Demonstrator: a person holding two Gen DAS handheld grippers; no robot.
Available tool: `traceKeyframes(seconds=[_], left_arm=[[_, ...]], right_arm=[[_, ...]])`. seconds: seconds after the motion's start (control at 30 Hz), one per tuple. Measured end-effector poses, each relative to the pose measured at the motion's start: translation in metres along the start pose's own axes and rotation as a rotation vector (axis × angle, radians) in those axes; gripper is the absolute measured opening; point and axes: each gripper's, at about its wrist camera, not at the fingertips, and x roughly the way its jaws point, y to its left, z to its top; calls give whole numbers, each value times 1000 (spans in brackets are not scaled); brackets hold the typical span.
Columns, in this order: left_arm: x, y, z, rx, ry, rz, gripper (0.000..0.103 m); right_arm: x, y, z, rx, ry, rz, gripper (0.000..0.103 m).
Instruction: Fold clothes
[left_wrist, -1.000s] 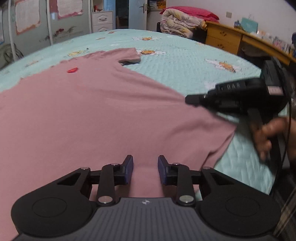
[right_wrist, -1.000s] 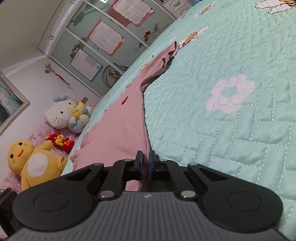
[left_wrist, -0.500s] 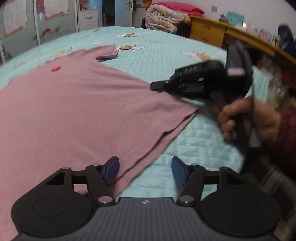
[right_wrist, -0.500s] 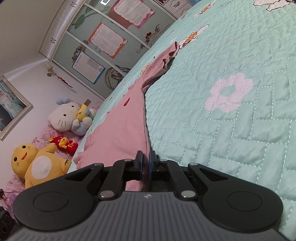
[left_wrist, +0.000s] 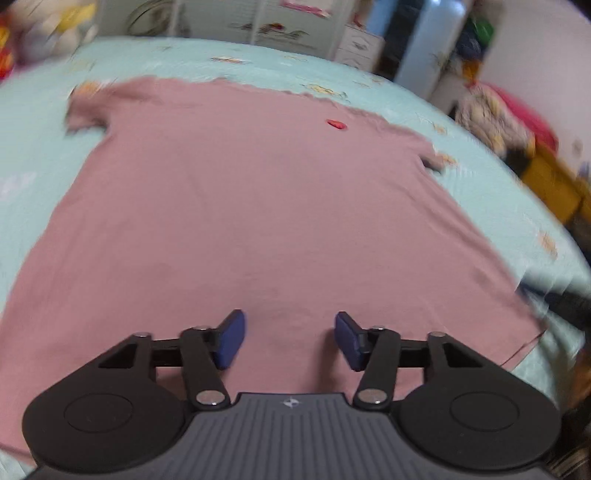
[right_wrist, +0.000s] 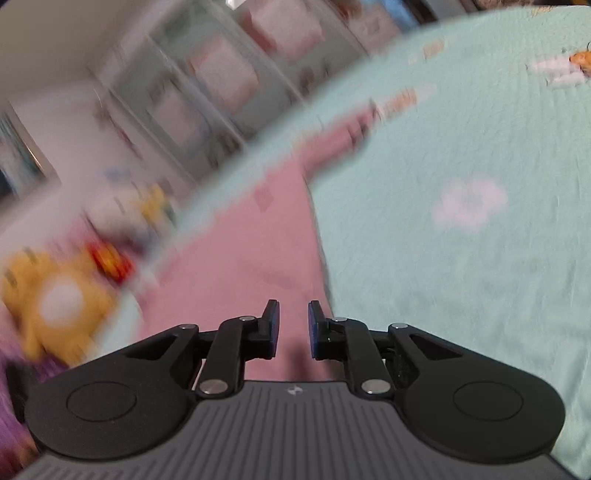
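My left tool (left_wrist: 290, 338) has just narrowed slightly, gaping empty over the pink T-shirt (left_wrist: 258, 206); my right tool (right_wrist: 293, 328) has just parted, nothing gripped, shirt edge beneath.

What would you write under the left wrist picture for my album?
Open left gripper above a pink T-shirt spread flat on a mint green quilt.

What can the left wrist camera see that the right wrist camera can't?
Only the left wrist view shows the whole pink T-shirt spread flat, both sleeves, its small red mark and the open left gripper. Only the right wrist view shows the blurred yellow plush toy and the open right gripper. Both show the shirt on the mint bedspread.
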Motion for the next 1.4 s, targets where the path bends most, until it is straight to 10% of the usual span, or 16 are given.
traceKeyframes(seconds=[0.23, 0.43, 0.53, 0.67, 0.87, 1.07, 1.13, 1.2, 1.27, 1.4], left_arm=[[5, 50, 71, -177, -151, -58, 56], [52, 126, 112, -289, -196, 133, 49], [46, 170, 89, -397, -224, 110, 5], [32, 188, 69, -449, -259, 36, 6], [21, 156, 87, -391, -263, 206, 7], [29, 108, 126, -216, -348, 81, 58], [52, 112, 132, -180, -322, 116, 58], [76, 134, 130, -201, -259, 238, 42], [79, 158, 119, -230, -266, 306, 4], [60, 162, 111, -295, -303, 248, 4]], right_arm=[[25, 26, 26, -9, -7, 23, 13], [118, 43, 60, 141, 28, 176, 14], [154, 18, 56, 221, 69, 48, 0], [147, 2, 54, 257, 9, 37, 0], [145, 26, 64, 199, -2, -67, 4], [177, 55, 85, 138, 20, 36, 5], [197, 47, 91, 168, 40, 58, 5], [206, 32, 92, 206, 31, -42, 0], [200, 15, 93, 245, 2, -58, 0], [189, 23, 96, 175, -24, -113, 6]])
